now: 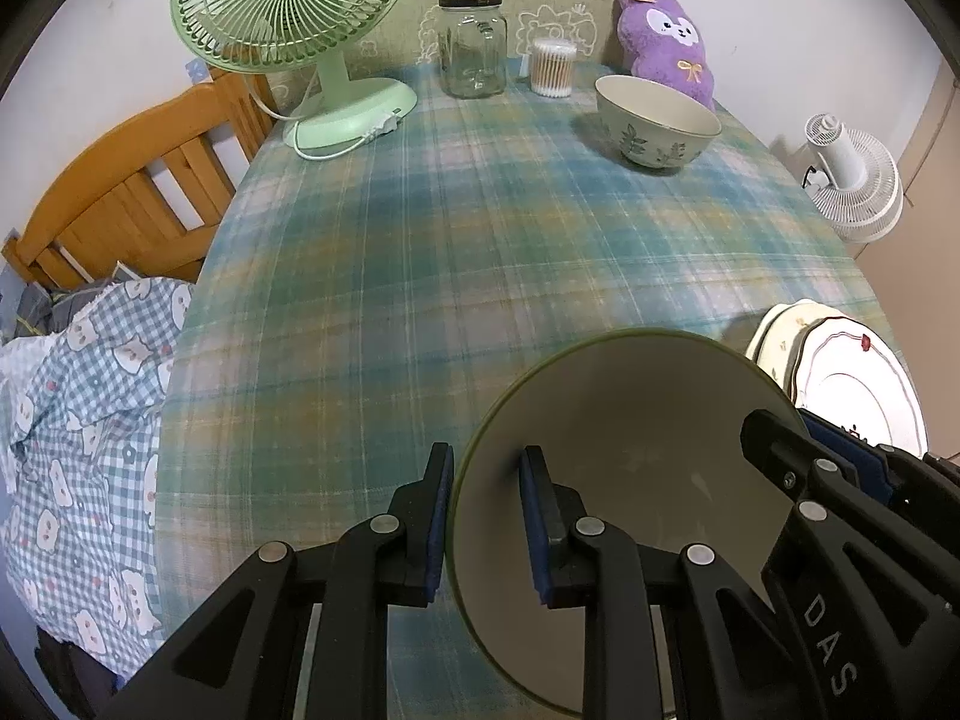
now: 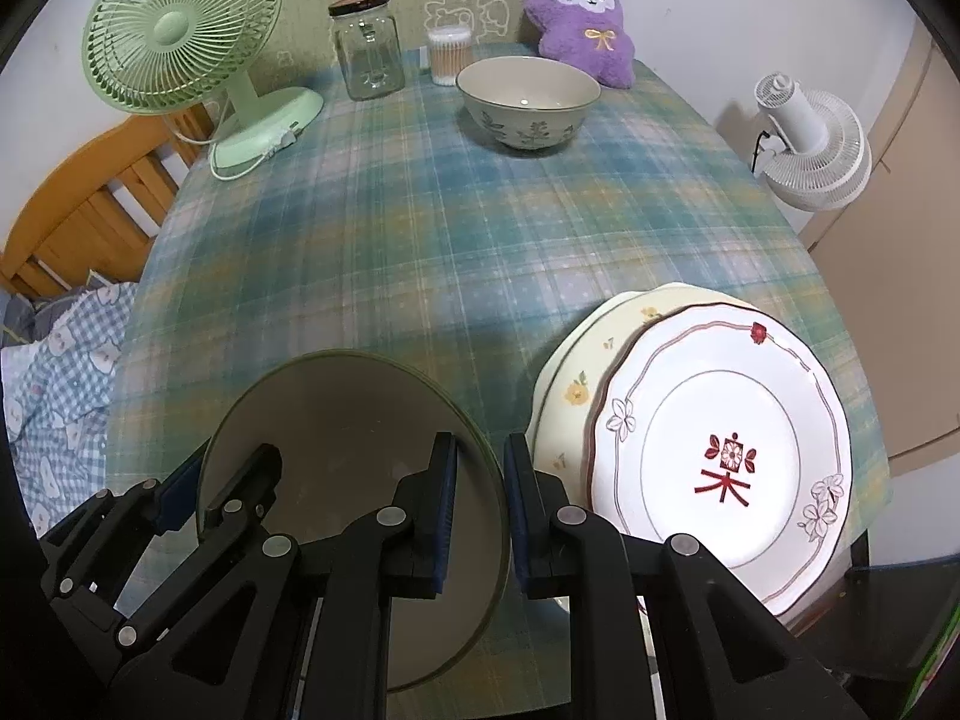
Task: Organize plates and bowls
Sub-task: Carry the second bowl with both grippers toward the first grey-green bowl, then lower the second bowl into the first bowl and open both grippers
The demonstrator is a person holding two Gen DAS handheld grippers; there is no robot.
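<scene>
We had the near bowl (image 1: 630, 480) between both grippers, each straddling one side of its rim: the left gripper (image 1: 486, 516) had one finger outside the wall and one inside, and the right gripper (image 2: 480, 510) did the same on the opposite side, but a gap showed at the pads in both views, so we could not tell whether either pair was truly clenched on the rim or only set around it. We judged the two-sided hold was meant to keep the wide bowl level for a lift toward the leaf-patterned bowl (image 2: 528, 102) standing far back on the counter (image 2: 390, 252). The two stacked plates (image 2: 720, 450) sat just beside the near bowl at the counter's near right edge, leaving little room there, while the plaid middle lay open for carrying it toward the back
</scene>
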